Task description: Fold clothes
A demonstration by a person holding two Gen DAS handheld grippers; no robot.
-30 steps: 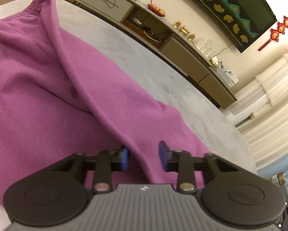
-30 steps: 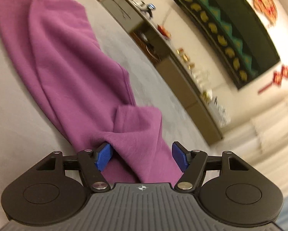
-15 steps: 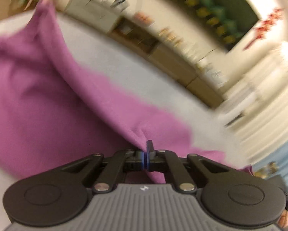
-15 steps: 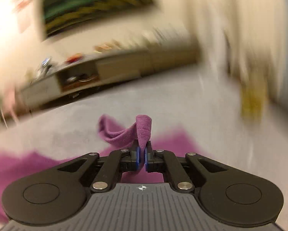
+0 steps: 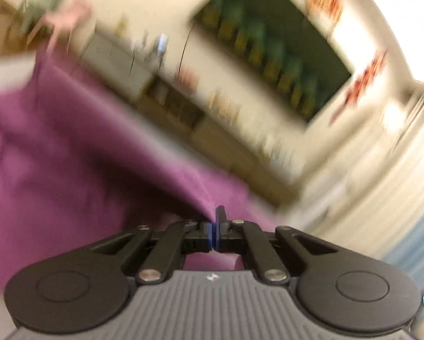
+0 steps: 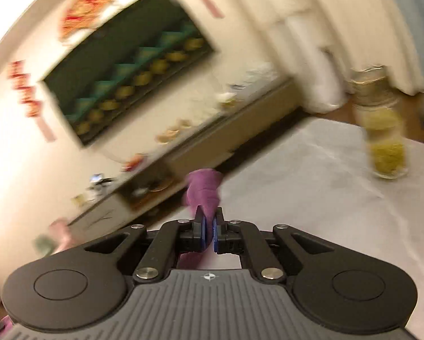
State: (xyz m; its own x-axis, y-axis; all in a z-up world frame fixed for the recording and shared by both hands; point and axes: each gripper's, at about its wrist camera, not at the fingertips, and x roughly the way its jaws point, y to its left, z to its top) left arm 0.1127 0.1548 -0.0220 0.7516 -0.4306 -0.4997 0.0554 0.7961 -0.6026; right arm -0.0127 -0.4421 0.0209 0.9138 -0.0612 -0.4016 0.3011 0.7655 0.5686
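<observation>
Two claws clenched on one purple garment (image 5: 70,147) | left claw (image 5: 215,231) pinches an edge, cloth draping ahead-left | right claw (image 6: 209,231) grips a bunched end above the table (image 6: 311,187) | I'd lift evenly, keeping cloth taut, matching edges.

Your purple garment (image 5: 78,153) lies on pale grey table cloth (image 6: 311,187); blue pads (black linkages) on both grippers; jar (image 6: 387,147) contents yellow-green.
</observation>
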